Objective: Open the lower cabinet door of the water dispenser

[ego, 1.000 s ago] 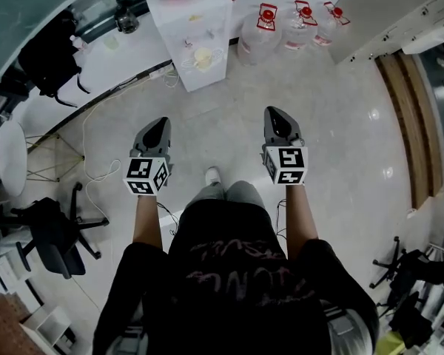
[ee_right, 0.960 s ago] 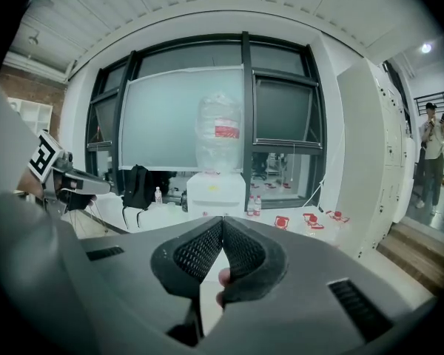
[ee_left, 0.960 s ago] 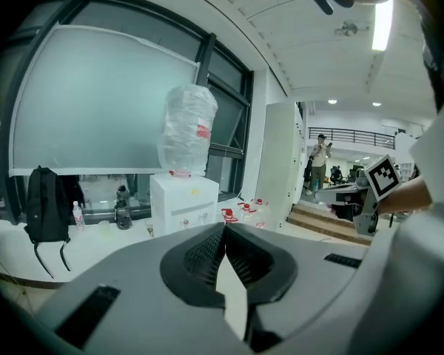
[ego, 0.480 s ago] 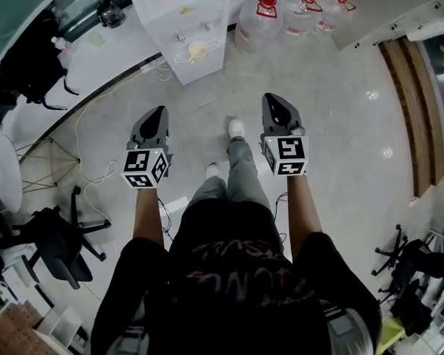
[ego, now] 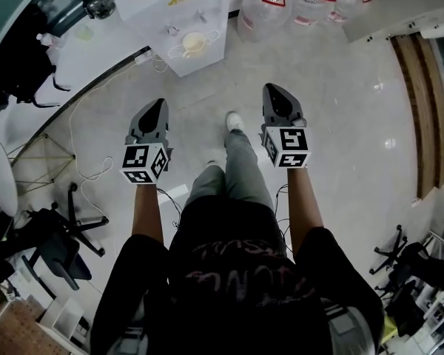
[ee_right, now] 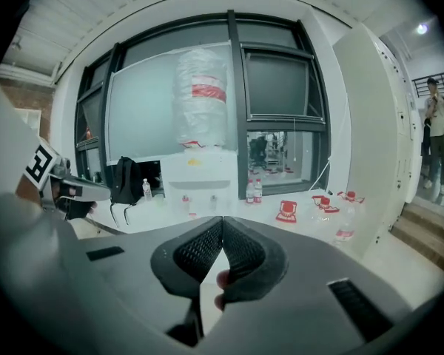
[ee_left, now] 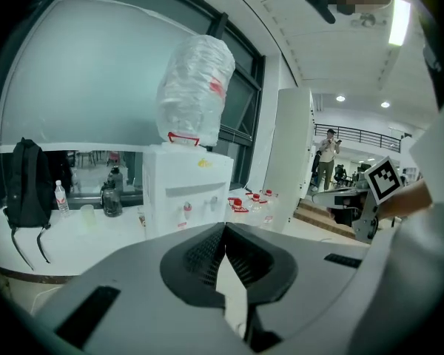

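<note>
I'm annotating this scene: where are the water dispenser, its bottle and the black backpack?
water dispenser (ee_left: pixel 200 170): left gripper view, white front panel.
bottle (ee_left: pixel 196 87): left gripper view, wrapped body.
black backpack (ee_left: pixel 26 187): left gripper view, main body.

The pale, glossy tiled floor (ego: pixel 340 109) carries a white water dispenser (ego: pixel 179 28) at the top of the head view, with 3 clear water jugs (ego: pixel 263 17) with red caps standing just beside it to the right. A thin white cable (ego: pixel 69 128) trails across the tiles at the left, near a black office chair (ego: pixel 55 250). A person's white shoe (ego: pixel 234 120) is planted mid-floor, and a wooden step (ego: pixel 422 102) borders the right side.
</note>
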### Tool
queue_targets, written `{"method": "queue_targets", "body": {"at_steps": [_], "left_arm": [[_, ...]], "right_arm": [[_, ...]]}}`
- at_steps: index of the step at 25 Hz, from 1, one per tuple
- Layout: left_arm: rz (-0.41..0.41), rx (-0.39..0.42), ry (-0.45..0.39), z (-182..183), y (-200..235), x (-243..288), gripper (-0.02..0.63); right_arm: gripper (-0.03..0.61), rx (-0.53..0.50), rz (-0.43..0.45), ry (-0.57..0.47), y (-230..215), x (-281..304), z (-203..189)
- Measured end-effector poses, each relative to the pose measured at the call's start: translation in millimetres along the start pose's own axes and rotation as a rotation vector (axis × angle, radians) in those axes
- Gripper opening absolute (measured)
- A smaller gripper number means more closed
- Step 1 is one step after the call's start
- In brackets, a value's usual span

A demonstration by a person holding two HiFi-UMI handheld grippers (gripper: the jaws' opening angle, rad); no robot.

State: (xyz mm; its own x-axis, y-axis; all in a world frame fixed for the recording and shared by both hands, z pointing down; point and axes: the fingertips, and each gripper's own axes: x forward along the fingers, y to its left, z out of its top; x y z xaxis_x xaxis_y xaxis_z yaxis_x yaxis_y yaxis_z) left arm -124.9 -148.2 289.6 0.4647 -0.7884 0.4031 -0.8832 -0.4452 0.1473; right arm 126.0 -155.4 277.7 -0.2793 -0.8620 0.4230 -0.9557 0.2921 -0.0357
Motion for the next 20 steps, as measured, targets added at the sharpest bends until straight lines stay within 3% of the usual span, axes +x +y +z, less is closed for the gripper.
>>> {"method": "queue_targets", "body": {"at_steps": [8,20], "left_arm": [[0.021,-0.012,0.025,-40,19,52,0.011],[0.064,-0.027,-0.011,-99,42,117,0.011]], "right_arm": [[0.014,-0.009,0.018,0.014,-22,58,-39],[0.014,-0.067,0.051,0.014,-44,135,-103]]}}
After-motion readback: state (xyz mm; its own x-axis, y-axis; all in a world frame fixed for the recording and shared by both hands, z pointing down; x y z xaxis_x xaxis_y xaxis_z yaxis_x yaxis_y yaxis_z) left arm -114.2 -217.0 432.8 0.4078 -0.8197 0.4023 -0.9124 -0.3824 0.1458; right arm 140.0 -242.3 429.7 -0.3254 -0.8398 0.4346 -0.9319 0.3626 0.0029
